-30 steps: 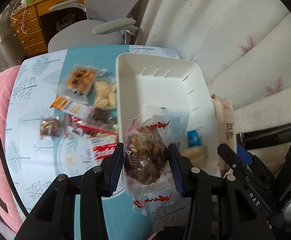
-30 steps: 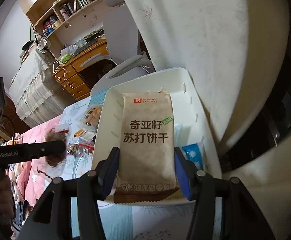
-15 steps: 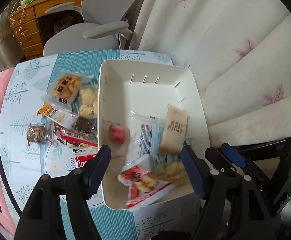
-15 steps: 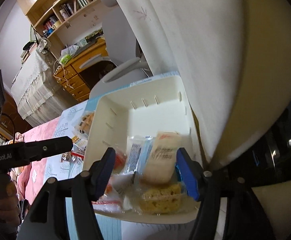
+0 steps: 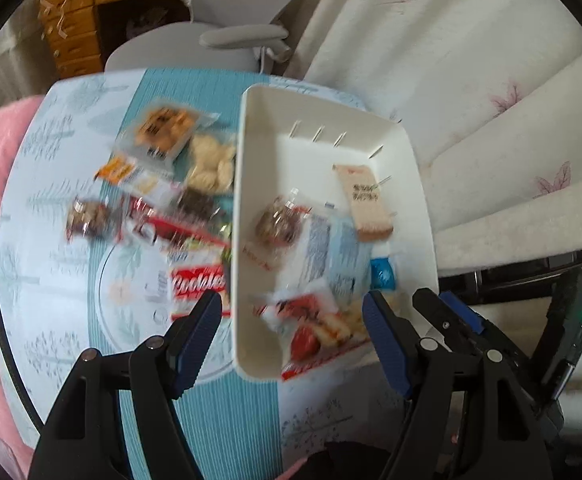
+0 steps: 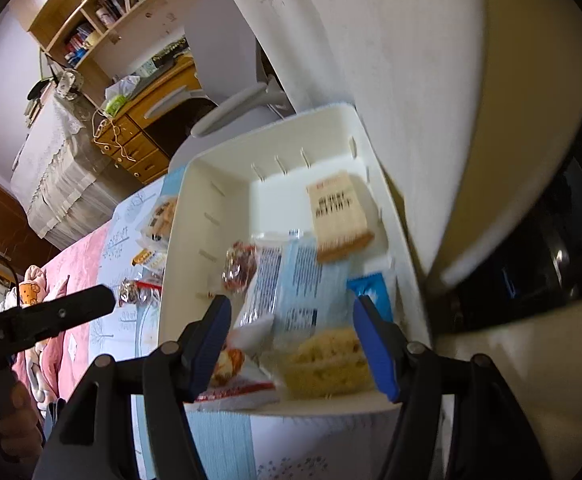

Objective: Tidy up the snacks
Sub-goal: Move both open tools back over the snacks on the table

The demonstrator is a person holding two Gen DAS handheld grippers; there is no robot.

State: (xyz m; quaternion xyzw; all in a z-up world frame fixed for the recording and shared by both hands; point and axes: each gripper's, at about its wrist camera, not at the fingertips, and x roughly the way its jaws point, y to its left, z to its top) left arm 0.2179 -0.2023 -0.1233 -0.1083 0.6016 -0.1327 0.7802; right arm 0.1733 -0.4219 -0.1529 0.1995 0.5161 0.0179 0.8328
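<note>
Beyond both tongs [image 5: 291,312] [image 6: 289,320], empty and apart, snacks [image 5: 365,200] inside white bin [image 5: 247,240].

Both snack packs [image 5: 279,226] now in tray [image 5: 247,184]

We see a grey chair [image 5: 195,52] pushed up behind the table [image 5: 51,248], which wears a blue and white cloth with tree prints. Beside the chair stands a wooden desk [image 5: 79,40] with drawers. A white curtain [image 5: 471,80] with pink leaves hangs to our right. We find a bookshelf [image 6: 103,4] on the wall and pink bedding [image 6: 79,272] below it.
</note>
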